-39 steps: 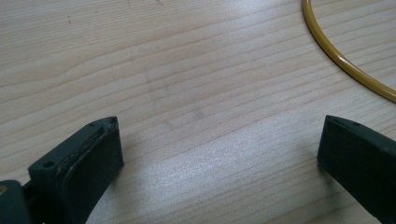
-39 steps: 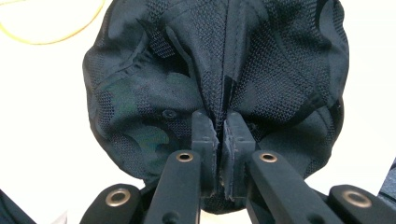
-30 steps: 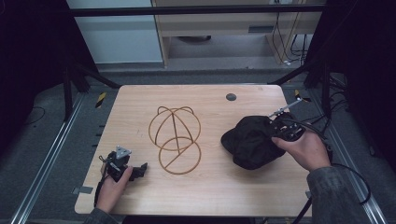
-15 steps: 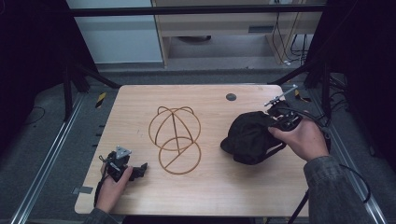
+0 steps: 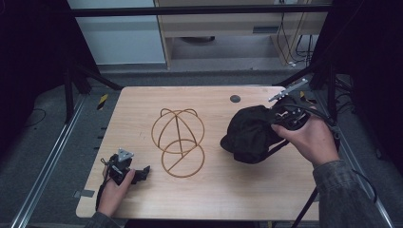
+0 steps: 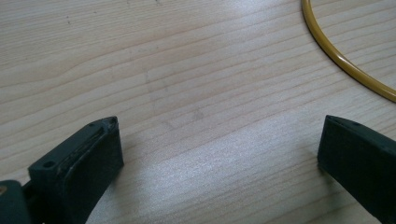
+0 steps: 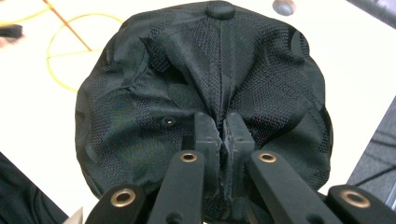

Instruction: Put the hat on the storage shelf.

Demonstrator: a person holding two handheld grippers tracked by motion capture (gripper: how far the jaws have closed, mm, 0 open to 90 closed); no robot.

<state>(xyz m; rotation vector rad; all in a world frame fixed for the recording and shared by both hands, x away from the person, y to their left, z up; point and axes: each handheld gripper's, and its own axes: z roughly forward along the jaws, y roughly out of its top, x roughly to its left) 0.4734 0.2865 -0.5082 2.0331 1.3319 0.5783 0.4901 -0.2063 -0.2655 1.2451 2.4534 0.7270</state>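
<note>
Pinching black woven fabric cap in our right gripper, beside gold wire dome stand; left gripper wide, resting on pale wooden surface.

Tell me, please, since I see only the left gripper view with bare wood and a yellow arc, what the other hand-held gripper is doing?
Observer: The right hand-held gripper is shut on a fold of a black fabric cap.
Operator: Thank you. Is the yellow arc part of something larger?
Observer: Yes, it is the base ring of a yellow wire dome-shaped stand at the middle of the wooden table.
Operator: And where is my gripper relative to it?
Observer: The left hand-held gripper lies low near the table's front left, jaws open, pointing toward the stand and apart from it.
</note>
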